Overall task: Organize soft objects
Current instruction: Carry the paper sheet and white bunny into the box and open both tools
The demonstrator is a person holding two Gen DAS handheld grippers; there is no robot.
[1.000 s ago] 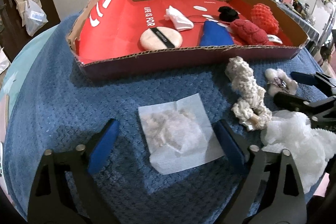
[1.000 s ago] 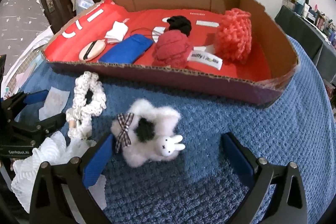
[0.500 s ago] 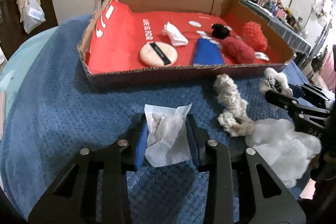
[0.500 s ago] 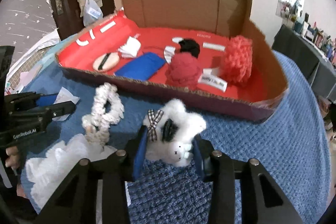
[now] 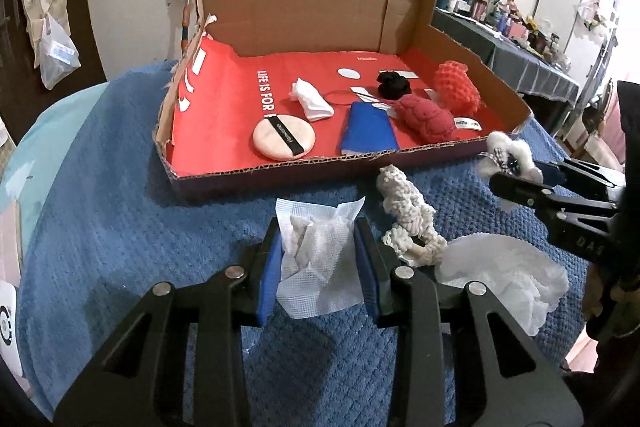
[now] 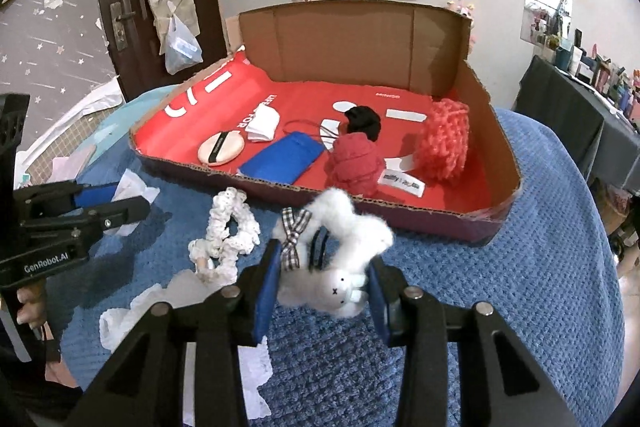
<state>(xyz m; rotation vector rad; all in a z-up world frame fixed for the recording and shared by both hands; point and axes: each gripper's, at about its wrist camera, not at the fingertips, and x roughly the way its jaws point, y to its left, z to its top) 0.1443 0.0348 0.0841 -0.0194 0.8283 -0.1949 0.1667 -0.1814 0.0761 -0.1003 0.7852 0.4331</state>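
Both tools were mid-carry, just short of the cardboard tray's [image 5: 280,173] near wall. The left gripper [image 5: 319,253] was clamped on a white gauze pad [image 5: 316,259]; the right gripper [image 6: 322,275] squeezed a fluffy white bunny hair clip [image 6: 340,259]. A lace scrunchie [image 6: 224,231] and white mesh puff [image 5: 504,277] lay before that wall. Next, I judged, each load needed lifting over the wall onto bare red floor.

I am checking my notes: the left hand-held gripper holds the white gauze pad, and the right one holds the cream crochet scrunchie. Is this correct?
Not quite. The left hand-held gripper does hold the white gauze pad, but the right hand-held gripper holds the fluffy white bunny toy, as the right wrist view shows. The cream crochet scrunchie lies on the blue cloth.
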